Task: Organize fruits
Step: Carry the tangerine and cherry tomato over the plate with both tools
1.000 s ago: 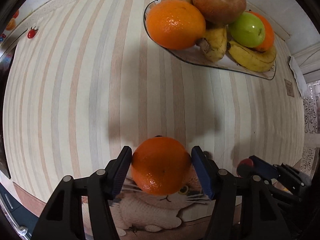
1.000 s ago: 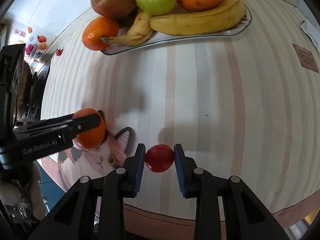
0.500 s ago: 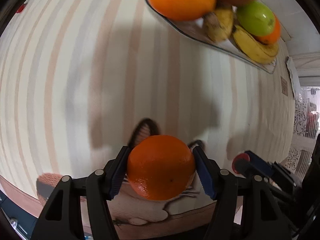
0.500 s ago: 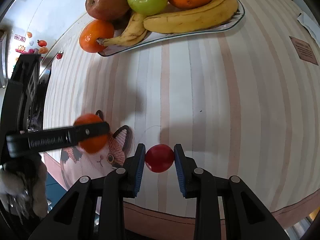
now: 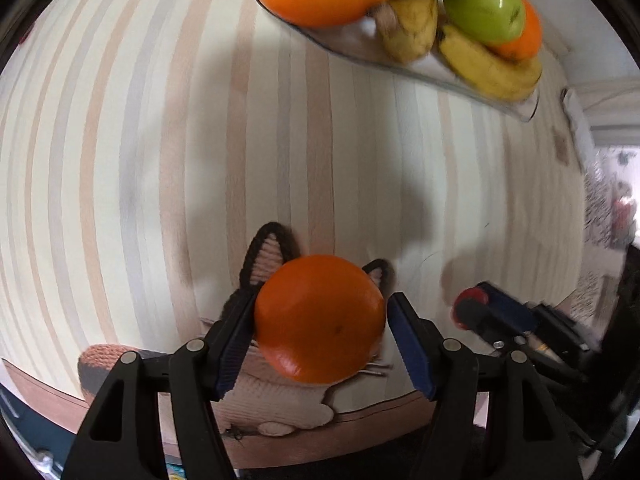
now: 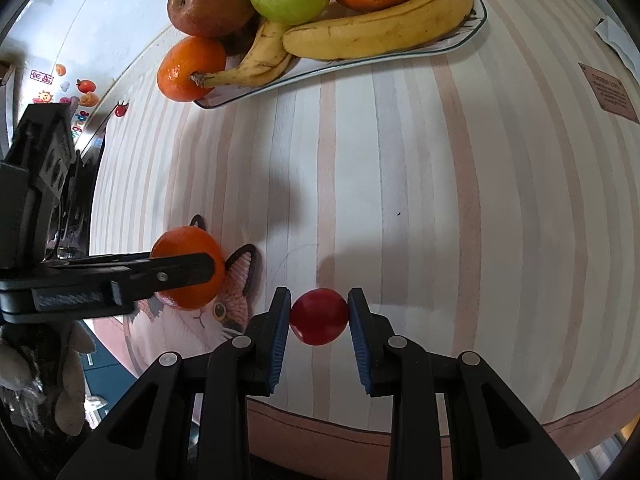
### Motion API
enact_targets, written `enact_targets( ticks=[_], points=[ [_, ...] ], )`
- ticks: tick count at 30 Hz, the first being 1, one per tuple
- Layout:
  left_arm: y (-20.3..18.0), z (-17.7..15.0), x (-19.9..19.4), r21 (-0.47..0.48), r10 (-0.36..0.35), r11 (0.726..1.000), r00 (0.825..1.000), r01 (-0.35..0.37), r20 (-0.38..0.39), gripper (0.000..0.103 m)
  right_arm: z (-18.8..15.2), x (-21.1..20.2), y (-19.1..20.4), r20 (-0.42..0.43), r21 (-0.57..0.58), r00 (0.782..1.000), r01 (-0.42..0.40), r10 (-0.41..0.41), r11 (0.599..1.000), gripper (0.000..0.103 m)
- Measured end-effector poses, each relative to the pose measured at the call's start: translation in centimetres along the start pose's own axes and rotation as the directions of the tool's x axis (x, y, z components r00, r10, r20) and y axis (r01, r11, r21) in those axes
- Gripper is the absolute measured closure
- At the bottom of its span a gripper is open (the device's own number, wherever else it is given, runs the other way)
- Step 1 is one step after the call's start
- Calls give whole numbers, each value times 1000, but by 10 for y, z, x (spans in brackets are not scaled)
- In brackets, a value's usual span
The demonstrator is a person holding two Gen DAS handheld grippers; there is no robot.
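An orange (image 5: 320, 320) sits between the pads of my left gripper (image 5: 320, 304), low over a cat-shaped mat (image 5: 272, 400). The jaws are opening: the left pad still touches the peel, while a thin gap shows at the right pad. In the right wrist view that orange (image 6: 188, 268) rests against the mat (image 6: 188, 332). My right gripper (image 6: 319, 294) is shut on a small red fruit (image 6: 319, 316), held just above the striped tabletop. A glass plate (image 6: 476, 20) at the far side holds bananas, apples and oranges.
The plate's rim (image 5: 520, 112) sits at the upper right of the left wrist view. A brown tag (image 6: 608, 92) lies on the cloth at far right. Fridge magnets (image 6: 86, 86) show at far left. The table's front edge (image 6: 320, 424) runs just under both grippers.
The left gripper has tipped further downward, so the plate slid toward the top of its view. Its jaws have widened slightly around the orange. The right gripper and red fruit have not moved.
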State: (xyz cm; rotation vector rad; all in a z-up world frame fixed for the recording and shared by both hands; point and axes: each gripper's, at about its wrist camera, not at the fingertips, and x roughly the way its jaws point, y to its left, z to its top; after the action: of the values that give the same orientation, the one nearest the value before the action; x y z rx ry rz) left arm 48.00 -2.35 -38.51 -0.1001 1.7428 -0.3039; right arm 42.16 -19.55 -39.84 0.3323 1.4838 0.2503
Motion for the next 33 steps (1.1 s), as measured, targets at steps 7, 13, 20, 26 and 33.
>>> enact_targets(
  ticks=[7,13,20,26,33],
  points=[
    [-15,-11,7,5,59,998,997,-59,54,42,1,-2,-1,5,-5,1000,4,-4,1000,71],
    [-45,-3,-9,33,54,998,992,-58,117,42,6,-14,-11,40,26,999,-12,11,1000,71],
    [-74,12,-55,38,2,999,969,-12,247,42,32,-47,-37,117,88,992,-48,38,995,71],
    [-81,32,-83,62,-23,998,951,4,308,42,63,-75,-62,181,124,982,-77,54,989,71],
    [-103,68,-131,76,-75,996,943,53,324,42,120,-115,-71,257,101,958,-155,124,983,71]
  ],
)
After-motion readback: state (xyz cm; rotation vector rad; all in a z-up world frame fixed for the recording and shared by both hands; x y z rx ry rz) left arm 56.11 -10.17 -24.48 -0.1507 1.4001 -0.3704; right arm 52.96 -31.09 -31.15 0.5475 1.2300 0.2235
